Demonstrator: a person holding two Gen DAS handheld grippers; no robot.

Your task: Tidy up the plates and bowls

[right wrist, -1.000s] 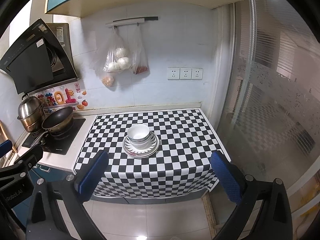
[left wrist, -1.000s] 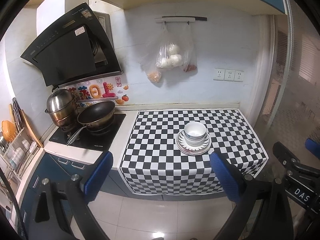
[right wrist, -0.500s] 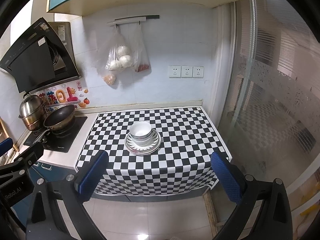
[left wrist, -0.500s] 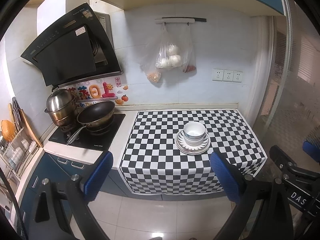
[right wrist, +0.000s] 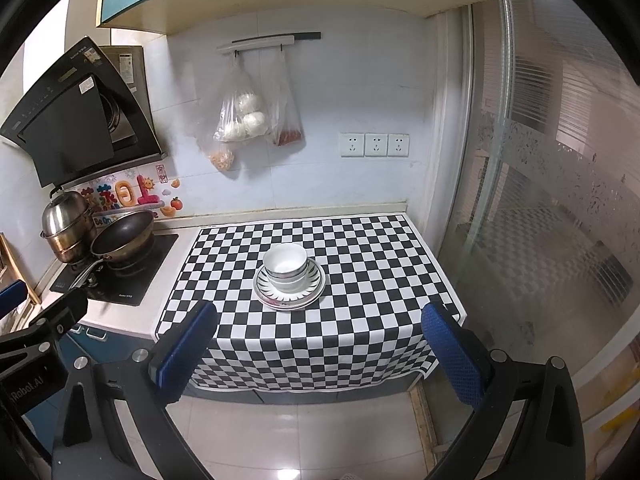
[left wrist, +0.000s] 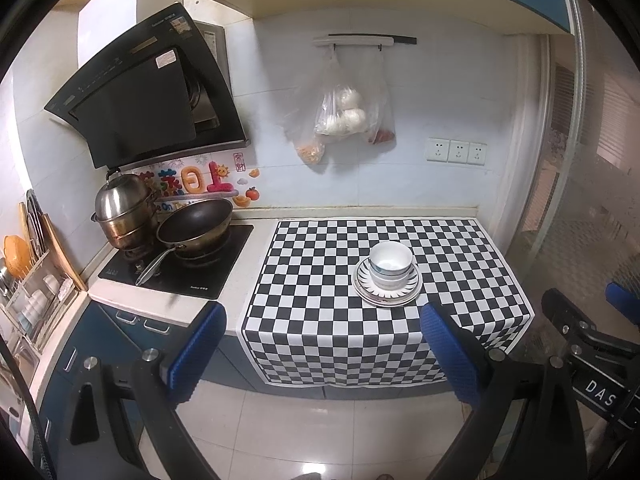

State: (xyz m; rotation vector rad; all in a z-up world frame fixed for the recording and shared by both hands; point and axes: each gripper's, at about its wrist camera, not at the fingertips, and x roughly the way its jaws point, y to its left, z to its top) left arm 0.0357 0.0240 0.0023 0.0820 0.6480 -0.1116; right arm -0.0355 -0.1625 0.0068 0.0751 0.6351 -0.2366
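Bowls [left wrist: 390,263] stacked on plates [left wrist: 387,293] mid-cloth [left wrist: 320,280], well clear of edges; both tools [left wrist: 322,350] [right wrist: 320,348] spread, empty, short of the counter.

Bowls [left wrist: 390,261] stacked on plates [left wrist: 387,286] on the worktop [left wrist: 320,320]; wok [left wrist: 195,227] and pot [left wrist: 124,210] to the left.

We're seeing stacked bowls [right wrist: 285,266] sitting on stacked plates [right wrist: 289,289] mid checkered cloth [right wrist: 360,280]. Right gripper [right wrist: 318,350] is hanging wide open, empty, short of the cloth's front edge. Wok [right wrist: 122,236] is sitting left of the cloth.
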